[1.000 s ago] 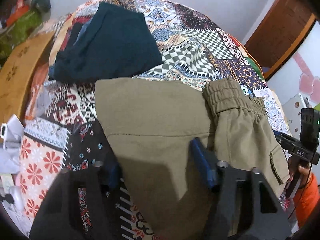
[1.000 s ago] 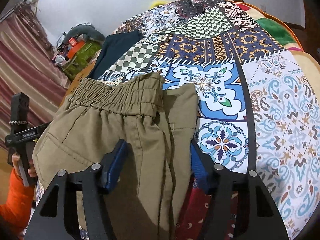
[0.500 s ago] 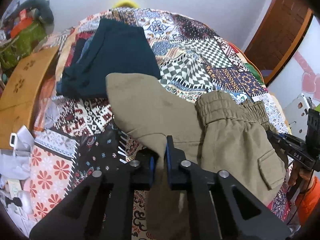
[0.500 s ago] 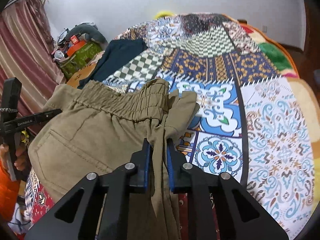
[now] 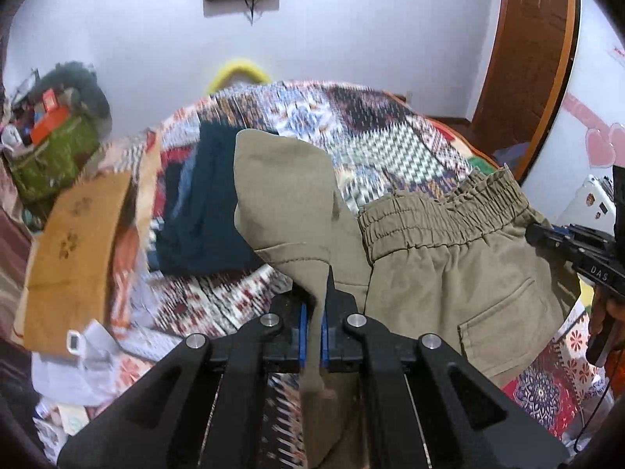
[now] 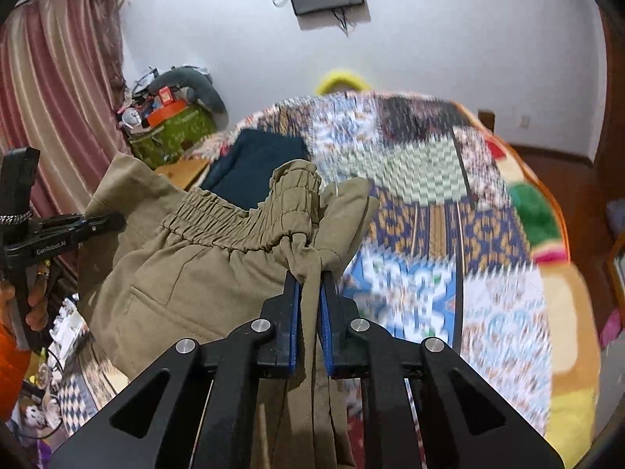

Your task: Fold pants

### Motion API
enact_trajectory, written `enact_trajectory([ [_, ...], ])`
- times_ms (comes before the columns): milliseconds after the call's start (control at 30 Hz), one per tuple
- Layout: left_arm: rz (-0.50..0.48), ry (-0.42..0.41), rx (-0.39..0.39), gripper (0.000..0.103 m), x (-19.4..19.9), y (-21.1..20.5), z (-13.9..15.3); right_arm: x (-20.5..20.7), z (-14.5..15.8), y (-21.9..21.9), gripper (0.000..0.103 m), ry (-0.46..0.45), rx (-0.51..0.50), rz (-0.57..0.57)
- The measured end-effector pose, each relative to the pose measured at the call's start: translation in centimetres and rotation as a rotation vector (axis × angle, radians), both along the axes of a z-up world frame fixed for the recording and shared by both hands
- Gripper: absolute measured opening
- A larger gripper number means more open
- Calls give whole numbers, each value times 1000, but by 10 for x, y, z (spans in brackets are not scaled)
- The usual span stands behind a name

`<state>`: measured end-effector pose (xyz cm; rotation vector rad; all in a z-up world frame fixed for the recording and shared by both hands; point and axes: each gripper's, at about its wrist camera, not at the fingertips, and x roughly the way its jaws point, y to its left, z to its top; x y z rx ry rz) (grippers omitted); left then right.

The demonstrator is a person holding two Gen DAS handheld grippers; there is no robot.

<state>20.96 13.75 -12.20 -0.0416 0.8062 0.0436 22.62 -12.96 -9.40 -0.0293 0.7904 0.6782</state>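
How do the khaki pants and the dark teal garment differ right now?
The khaki pants are bunched and pinched in both claws, left claw and right claw; the dark teal garment lies untouched on the patterned bedspread. The pants show a gathered elastic waistband and a pocket; the teal garment shows no such detail. Both are plain-coloured cloth.

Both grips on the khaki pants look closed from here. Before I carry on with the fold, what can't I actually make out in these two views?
- Lower part of the khaki pants: both views, hidden behind the left hand-held gripper and right hand-held gripper.
- Bedspread pattern: motion-blurred in both.
- Dark blue garment: left view, partly covered by the pants.
- How much cloth each gripper pinches: hidden between its jaws.
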Motion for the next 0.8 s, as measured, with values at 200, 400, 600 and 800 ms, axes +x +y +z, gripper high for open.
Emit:
enact_trajectory([
  [200, 32, -73, 38, 5, 15, 24, 31, 24, 30, 26, 8, -83, 5, 15],
  [400, 93, -85, 76, 5, 44, 63, 42, 52, 46, 69, 8, -134, -22, 43],
  [600, 152, -72, 120, 5, 73, 103, 34, 82, 44, 119, 8, -154, -42, 79],
  [800, 220, -32, 127, 5, 108, 148, 6, 110, 20, 162, 8, -132, -52, 96],
])
